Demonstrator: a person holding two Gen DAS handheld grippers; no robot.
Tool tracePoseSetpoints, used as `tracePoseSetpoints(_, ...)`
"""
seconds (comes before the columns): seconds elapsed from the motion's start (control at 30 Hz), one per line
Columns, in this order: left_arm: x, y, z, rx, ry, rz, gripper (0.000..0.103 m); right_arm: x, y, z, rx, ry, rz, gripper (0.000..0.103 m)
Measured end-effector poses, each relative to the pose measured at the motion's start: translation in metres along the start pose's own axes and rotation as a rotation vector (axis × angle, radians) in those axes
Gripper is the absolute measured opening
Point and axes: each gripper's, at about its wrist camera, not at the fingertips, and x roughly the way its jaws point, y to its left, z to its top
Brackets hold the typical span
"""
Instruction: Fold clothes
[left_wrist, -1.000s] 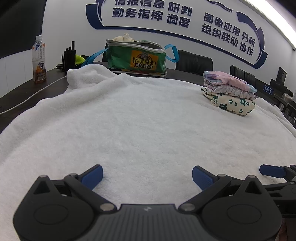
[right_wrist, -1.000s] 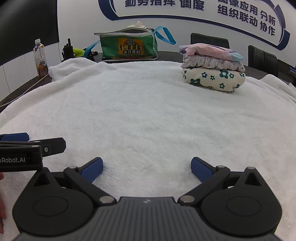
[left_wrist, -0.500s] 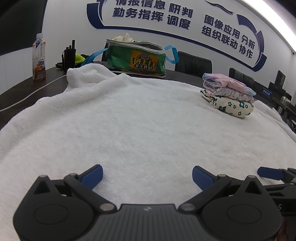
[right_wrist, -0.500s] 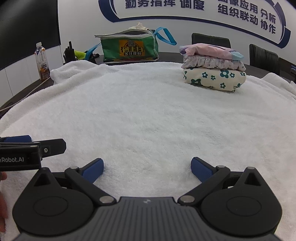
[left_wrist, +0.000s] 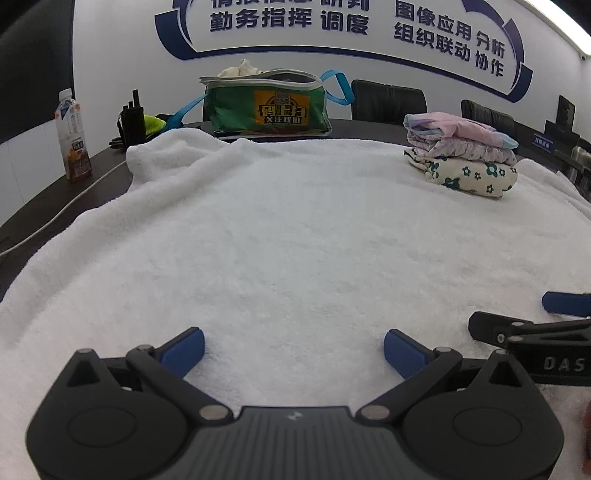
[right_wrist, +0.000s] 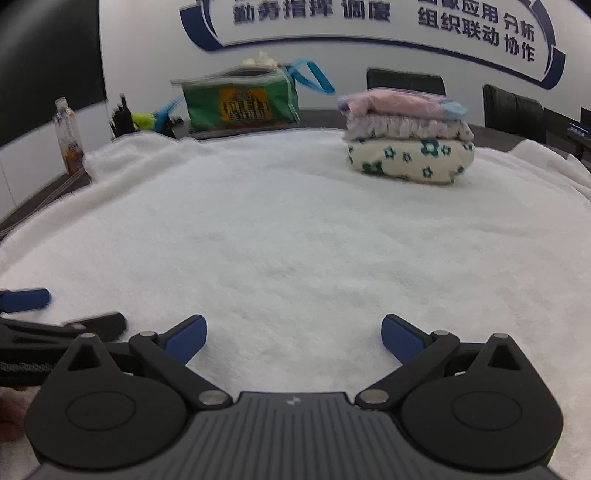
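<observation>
On dark table (left_wrist: 44, 195): white towel (left_wrist: 295, 240).

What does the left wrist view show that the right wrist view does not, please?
Only the left wrist view shows the right gripper at its right edge, marked DAS. Only the right wrist view shows the left gripper at its left edge. Both share the white towel, folded clothes stack, green bag and bottle; both grippers are open and empty.

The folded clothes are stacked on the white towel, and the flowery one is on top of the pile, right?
Not quite. The clothes are stacked on the towel, but the flowery one is at the bottom, with the pink one on top. The right wrist view shows it.
</observation>
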Motion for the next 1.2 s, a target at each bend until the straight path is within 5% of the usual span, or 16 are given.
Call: tracePoseSetpoints(1.2,-0.0014,0.0036,0.0005,-0.027,-0.01,0.02,0.103,0.0031,-0.0025,0.0,-0.029,0.007,-0.004,0.103)
